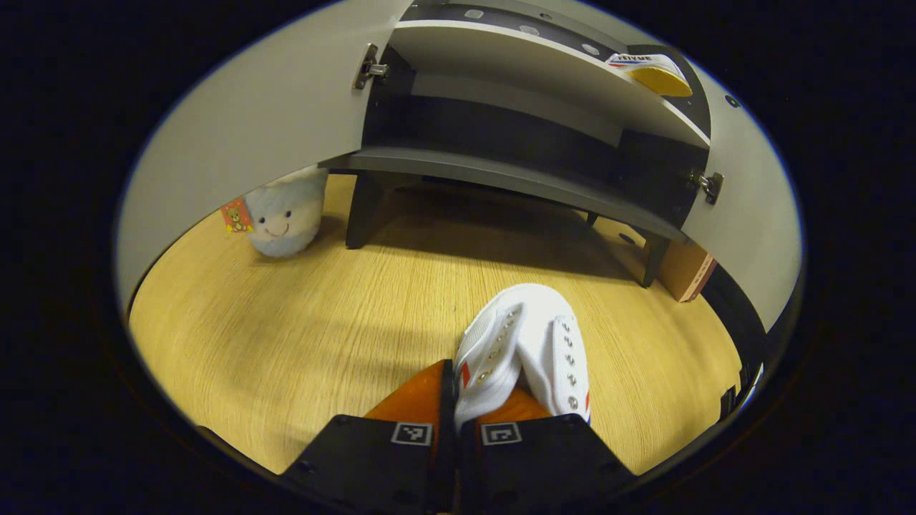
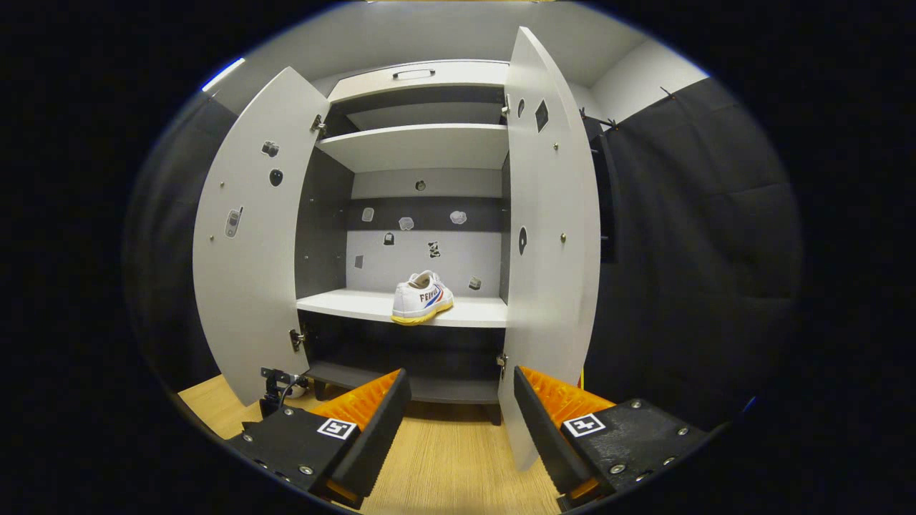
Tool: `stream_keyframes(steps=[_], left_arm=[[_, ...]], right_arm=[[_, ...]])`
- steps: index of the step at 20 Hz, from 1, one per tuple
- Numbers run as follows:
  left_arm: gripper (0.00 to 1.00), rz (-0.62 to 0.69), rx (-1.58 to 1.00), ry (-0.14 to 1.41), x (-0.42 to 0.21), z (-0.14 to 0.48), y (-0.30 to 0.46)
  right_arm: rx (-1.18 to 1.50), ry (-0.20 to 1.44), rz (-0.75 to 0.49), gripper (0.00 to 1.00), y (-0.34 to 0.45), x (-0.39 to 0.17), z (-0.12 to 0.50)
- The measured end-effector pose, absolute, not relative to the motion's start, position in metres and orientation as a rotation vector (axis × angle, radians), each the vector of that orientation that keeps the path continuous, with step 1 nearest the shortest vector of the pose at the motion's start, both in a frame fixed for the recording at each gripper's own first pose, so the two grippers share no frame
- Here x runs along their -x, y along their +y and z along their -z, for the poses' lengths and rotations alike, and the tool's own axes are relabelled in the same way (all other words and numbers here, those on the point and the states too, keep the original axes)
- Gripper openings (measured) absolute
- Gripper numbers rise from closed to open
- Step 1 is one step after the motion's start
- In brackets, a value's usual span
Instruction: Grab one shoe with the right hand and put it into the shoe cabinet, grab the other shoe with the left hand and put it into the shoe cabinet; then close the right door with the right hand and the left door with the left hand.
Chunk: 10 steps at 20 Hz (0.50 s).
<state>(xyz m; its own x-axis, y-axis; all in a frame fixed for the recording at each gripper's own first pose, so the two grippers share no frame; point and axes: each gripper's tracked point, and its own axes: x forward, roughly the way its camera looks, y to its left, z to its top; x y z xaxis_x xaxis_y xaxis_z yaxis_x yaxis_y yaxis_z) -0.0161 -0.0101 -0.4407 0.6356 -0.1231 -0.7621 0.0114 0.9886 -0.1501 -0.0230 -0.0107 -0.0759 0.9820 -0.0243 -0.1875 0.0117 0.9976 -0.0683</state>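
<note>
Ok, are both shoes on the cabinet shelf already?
No: one white sneaker sits on the shoe cabinet's middle shelf, while the other sneaker is clamped in the left gripper above the wooden floor.

Even indoor light, sharp focus, heavy fisheye bending.

Light falls from above: the shoe cabinet [image 2: 422, 214] casts a soft shadow on the wooden floor [image 1: 300, 336] beneath it, its lower bay dark. Door [image 2: 247, 236] edges bow outward. No glare or motion blur.
</note>
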Motion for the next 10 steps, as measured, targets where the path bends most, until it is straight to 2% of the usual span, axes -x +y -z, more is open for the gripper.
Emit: stream_keyframes(steps=[3, 7, 10], left_arm=[[0.11, 0.035, 0.096, 0.81, 0.021, 0.385, -0.002], [0.1, -0.023, 0.162, 0.686, 0.018, 0.26, -0.007], [0.1, -0.058, 0.149, 0.56, -0.011, 0.165, -0.006]], right_arm=[[0.059, 0.182, 0.006, 0.89, -0.009, 0.019, 0.076], [0.044, 0.165, -0.004, 0.89, -0.008, 0.016, 0.074], [0.031, 0.154, -0.011, 0.89, -0.007, 0.015, 0.072]])
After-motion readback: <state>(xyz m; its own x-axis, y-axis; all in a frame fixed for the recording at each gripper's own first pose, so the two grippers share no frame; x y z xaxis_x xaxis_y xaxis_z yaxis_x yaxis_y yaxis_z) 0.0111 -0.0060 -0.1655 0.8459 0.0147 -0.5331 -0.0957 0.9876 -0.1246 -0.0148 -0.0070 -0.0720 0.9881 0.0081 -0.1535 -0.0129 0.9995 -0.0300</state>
